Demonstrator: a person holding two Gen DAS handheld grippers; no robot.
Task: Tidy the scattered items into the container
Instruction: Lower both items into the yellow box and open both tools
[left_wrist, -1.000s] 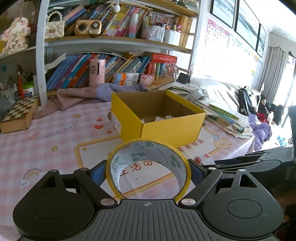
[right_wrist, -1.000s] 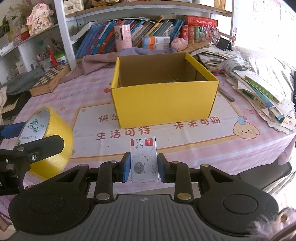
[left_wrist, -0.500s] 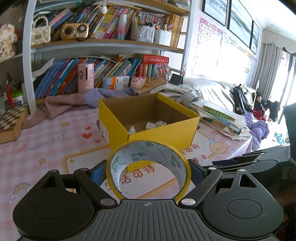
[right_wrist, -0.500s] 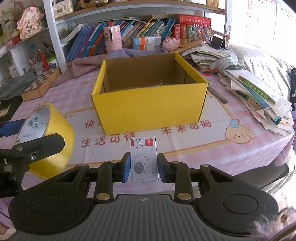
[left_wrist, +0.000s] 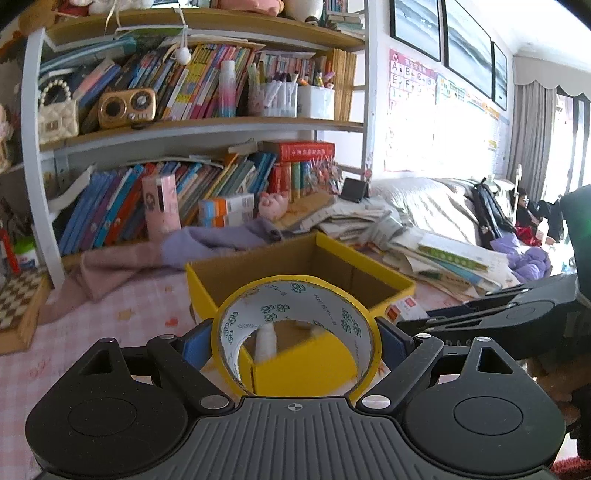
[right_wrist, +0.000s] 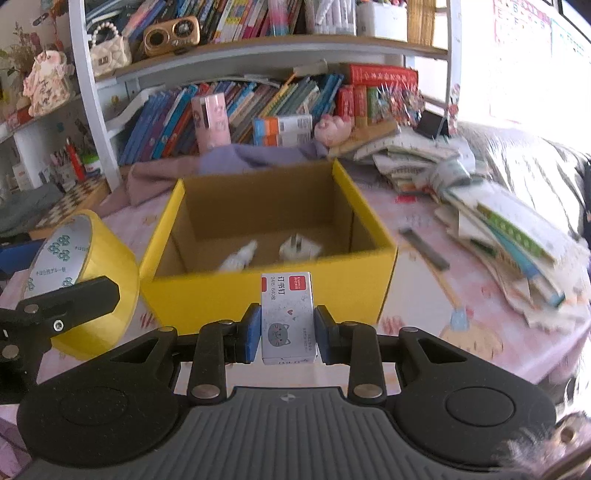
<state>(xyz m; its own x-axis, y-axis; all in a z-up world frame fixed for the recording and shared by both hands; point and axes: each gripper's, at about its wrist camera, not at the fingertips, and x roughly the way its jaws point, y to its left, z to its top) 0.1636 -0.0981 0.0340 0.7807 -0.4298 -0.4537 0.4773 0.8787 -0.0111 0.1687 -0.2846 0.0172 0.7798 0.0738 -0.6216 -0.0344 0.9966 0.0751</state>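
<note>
Tools (left_wrist: 295, 338) (right_wrist: 287, 328) each grip a load: left a tape roll (left_wrist: 295, 332), right a staple box (right_wrist: 287, 317). Both should clear the yellow box (right_wrist: 266, 288) rim before letting go.

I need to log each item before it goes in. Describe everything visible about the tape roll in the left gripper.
The tape roll is a wide ring of yellow tape on a pale core printed with green logos. The left gripper is shut on its sides, blue pads pressing it, with its hole facing the left wrist camera. It is held in the air just short of the yellow box.
</note>
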